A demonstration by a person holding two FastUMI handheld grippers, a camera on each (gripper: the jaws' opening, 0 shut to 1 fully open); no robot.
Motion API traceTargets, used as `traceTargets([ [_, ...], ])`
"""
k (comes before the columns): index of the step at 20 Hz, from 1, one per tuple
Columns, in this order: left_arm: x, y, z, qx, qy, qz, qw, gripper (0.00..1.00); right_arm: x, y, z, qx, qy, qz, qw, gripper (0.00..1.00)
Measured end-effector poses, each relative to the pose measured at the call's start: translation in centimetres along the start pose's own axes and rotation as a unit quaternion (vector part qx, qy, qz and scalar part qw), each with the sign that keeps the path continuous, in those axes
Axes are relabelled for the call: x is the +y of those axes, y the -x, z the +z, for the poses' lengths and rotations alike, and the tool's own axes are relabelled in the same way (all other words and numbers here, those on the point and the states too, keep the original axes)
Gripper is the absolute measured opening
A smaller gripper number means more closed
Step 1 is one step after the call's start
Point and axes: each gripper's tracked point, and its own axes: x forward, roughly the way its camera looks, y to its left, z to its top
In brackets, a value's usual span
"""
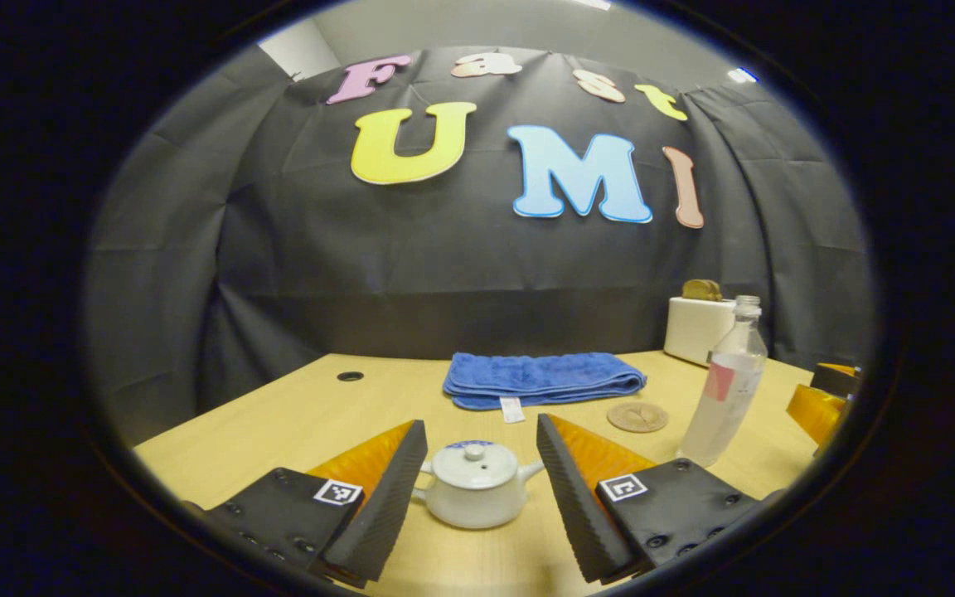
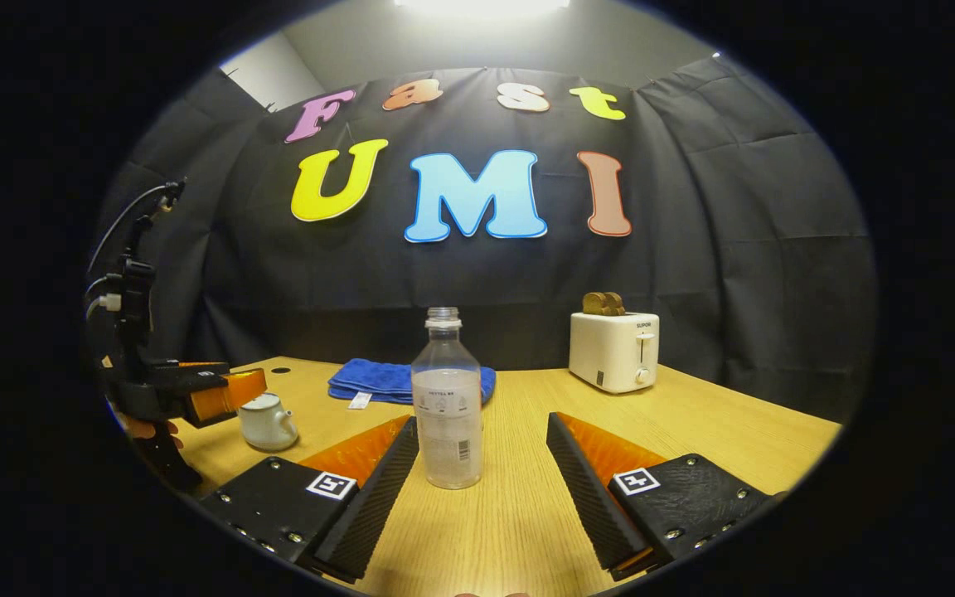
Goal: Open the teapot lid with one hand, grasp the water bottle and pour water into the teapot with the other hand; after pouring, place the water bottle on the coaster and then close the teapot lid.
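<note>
Two sets of tongs stand spread apart over the table [image 2: 718,414]. Beyond the left gripper [image 1: 482,435] lies a blue towel [image 1: 544,377]. The water bottle [image 2: 447,402] stands upright between the fingers of the right gripper [image 2: 482,431], untouched. The lidded teapot [image 1: 475,489] sits between the left one's. A coaster [image 1: 637,416] lies near the bottle.

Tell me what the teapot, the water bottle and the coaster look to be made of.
Teapot: likely glazed ceramic; off-white, smooth, with a soft sheen on lid and body.
Water bottle: clear plastic, probably; you see through it, and it has a thin ribbed neck and no cap.
Coaster: flat tan disc with a matte face, perhaps wood or cork; too small to tell.
</note>
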Motion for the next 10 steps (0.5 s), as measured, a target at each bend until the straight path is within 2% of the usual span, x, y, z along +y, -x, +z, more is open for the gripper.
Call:
traceTargets([
  [7,0.1,-2.0,-1.4,0.034,-0.026,0.003,0.999,0.82,-2.0,-0.2,-1.4,0.02,-0.017,-0.019,0.999,0.97],
  [8,0.2,-2.3,-1.6,0.039,-0.031,0.004,0.999,0.78,-2.2,-0.2,-1.6,0.021,-0.019,-0.021,0.999,0.97],
  [9,0.2,-2.6,-1.8,0.042,-0.034,0.004,0.999,0.7,-2.3,-0.1,-1.6,0.022,-0.022,-0.021,0.999,0.97],
  [10,0.2,-2.6,-1.9,0.047,-0.037,0.004,0.998,0.7,-2.3,-0.1,-1.4,0.02,-0.024,-0.022,0.999,0.97],
])
